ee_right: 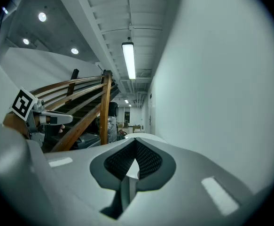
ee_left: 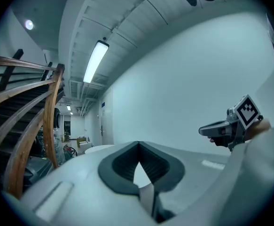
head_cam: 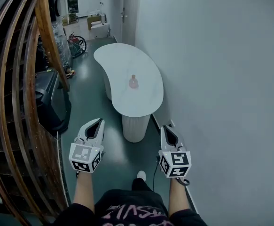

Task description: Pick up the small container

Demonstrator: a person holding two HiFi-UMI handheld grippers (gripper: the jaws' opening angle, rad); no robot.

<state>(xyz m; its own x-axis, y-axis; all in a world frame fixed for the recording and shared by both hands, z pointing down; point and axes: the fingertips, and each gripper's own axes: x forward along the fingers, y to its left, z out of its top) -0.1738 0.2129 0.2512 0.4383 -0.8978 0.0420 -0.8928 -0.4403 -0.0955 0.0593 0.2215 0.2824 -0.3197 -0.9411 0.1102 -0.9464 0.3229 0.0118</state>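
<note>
Left tool (head_cam: 98, 124), right tool (head_cam: 165, 129): both closed, empty; small container (head_cam: 133, 82) well ahead on table (head_cam: 122, 60).

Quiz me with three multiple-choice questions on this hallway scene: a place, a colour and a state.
1. Where is the container?
A. on the table
B. on the floor
C. in a gripper

2. What colour is it?
A. green
B. pink
C. black

3. How are the left gripper and right gripper?
A. holding the container
B. wide open
C. shut and empty

Answers: 1 A, it stands on the table, far ahead of both grippers; 2 B, it shows pink against white; 3 C, each pair of jaw tips meets with nothing between.
</note>
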